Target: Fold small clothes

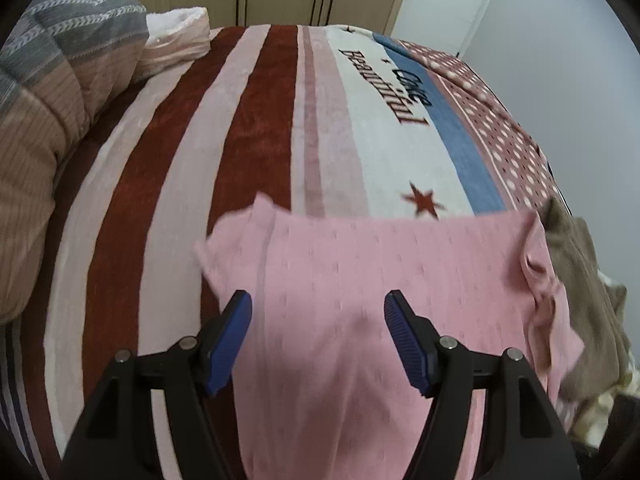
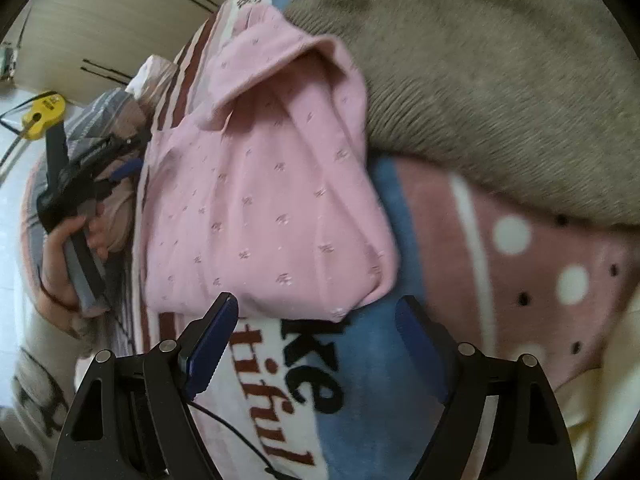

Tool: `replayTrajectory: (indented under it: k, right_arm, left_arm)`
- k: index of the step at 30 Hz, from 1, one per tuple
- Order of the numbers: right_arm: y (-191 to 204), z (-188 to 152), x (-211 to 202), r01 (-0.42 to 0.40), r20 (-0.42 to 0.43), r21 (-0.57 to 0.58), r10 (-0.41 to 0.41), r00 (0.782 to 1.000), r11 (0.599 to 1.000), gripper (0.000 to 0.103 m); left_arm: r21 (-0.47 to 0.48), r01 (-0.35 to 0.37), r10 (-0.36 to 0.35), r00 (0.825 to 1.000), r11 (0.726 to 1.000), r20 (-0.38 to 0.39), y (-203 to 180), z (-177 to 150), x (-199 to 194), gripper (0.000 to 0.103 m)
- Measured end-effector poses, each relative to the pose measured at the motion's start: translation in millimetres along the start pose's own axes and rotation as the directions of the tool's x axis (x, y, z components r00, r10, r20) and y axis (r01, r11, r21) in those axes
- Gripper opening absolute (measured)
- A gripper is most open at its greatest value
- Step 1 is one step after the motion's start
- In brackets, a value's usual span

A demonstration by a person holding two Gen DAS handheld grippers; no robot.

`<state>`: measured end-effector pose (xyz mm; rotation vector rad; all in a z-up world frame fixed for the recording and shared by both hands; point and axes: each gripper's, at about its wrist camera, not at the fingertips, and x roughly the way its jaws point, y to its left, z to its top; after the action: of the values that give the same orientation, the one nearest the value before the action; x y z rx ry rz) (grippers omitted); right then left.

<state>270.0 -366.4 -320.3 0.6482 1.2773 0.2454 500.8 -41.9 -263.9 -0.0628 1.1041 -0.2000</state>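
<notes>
Striped red, pink and white fleece blanket (image 1: 256, 128): plush, likely to drag cloth. Taupe knit garment (image 2: 500, 72), ribbed, bulky, overlaps the pink dotted cotton top (image 1: 360, 272) at 3 o'clock; risk is snagging both in 1 fold. Top lies flat, thin, limp, sleeve bunched. Left gripper (image 1: 318, 304) and right gripper (image 2: 316, 312): jaws apart, holding nothing.

Soft, even indoor light, no glare. Both fisheye views bend strongly toward black corners. The pink garment (image 1: 360, 280) is motion-blurred at its edges, with a dim shadow between the fingers (image 1: 232, 336). The brown knit (image 2: 500, 80) is smeared.
</notes>
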Motion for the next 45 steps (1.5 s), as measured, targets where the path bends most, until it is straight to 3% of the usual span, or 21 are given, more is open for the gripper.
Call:
replayTrajectory:
  k: [2, 12, 13, 14, 17, 20, 24, 28, 30, 36, 38, 42, 45]
  right_arm:
    - [3, 4, 5, -0.033, -0.002, 0.010, 0.033, 0.999, 0.999, 0.080]
    - [14, 16, 27, -0.065, 0.081, 0.149, 0.054, 0.995, 0.987, 0.085]
    - [18, 17, 28, -0.058, 0.087, 0.139, 0.046, 0.995, 0.989, 0.076]
    - [24, 18, 28, -0.043, 0.095, 0.116, 0.032, 0.995, 0.992, 0.058]
    - [44, 22, 32, 0.006, 0.100, 0.039, -0.010, 0.995, 0.999, 0.030]
    - [67, 23, 23, 0.044, 0.157, -0.047, -0.036, 0.987, 0.998, 0.022]
    - [112, 27, 12, 0.107, 0.232, -0.197, -0.060, 0.971, 0.975, 0.020]
    - [171, 32, 13, 0.183, 0.270, -0.409, -0.073, 0.960, 0.894, 0.020]
    - [204, 32, 23, 0.219, 0.272, -0.530, -0.080, 0.959, 0.819, 0.019]
    - [275, -6, 89, 0.211, 0.156, -0.824, -0.147, 0.977, 0.526, 0.019]
    - [278, -20, 115, 0.179, 0.095, -0.851, -0.191, 0.977, 0.493, 0.019]
    - [276, -33, 140, 0.143, 0.037, -0.869, -0.225, 0.974, 0.474, 0.020]
    - [277, -30, 140, 0.132, 0.025, -0.856, -0.216, 0.976, 0.500, 0.026]
  left_arm:
    - [0.010, 0.007, -0.007, 1.000, 1.000, -0.007, 0, -17, -11, 0.073]
    - [0.030, 0.017, -0.015, 0.999, 0.999, -0.039, 11, -75, -54, 0.075]
    - [0.025, 0.017, -0.016, 0.999, 1.000, -0.038, 14, -78, -57, 0.075]
    - [0.020, 0.017, -0.016, 0.999, 1.000, -0.036, 16, -79, -60, 0.075]
    - [0.009, 0.014, -0.014, 1.000, 1.000, -0.022, 25, -84, -71, 0.075]
    - [0.005, 0.006, -0.006, 1.000, 1.000, -0.010, 35, -87, -81, 0.075]
    - [-0.010, -0.003, 0.003, 1.000, 1.000, 0.008, 52, -91, -96, 0.075]
    - [-0.023, -0.014, 0.015, 1.000, 1.000, 0.021, 68, -94, -109, 0.075]
    - [-0.034, -0.022, 0.023, 0.999, 0.999, 0.026, 78, -98, -116, 0.075]
    - [-0.085, -0.048, 0.051, 0.998, 0.995, 0.033, 110, -109, -129, 0.075]
    - [-0.107, -0.057, 0.061, 0.998, 0.993, 0.031, 121, -114, -132, 0.075]
    - [-0.127, -0.068, 0.072, 0.997, 0.990, 0.021, 136, -121, -133, 0.076]
    - [-0.133, -0.061, 0.063, 0.998, 0.989, 0.011, 138, -123, -130, 0.076]
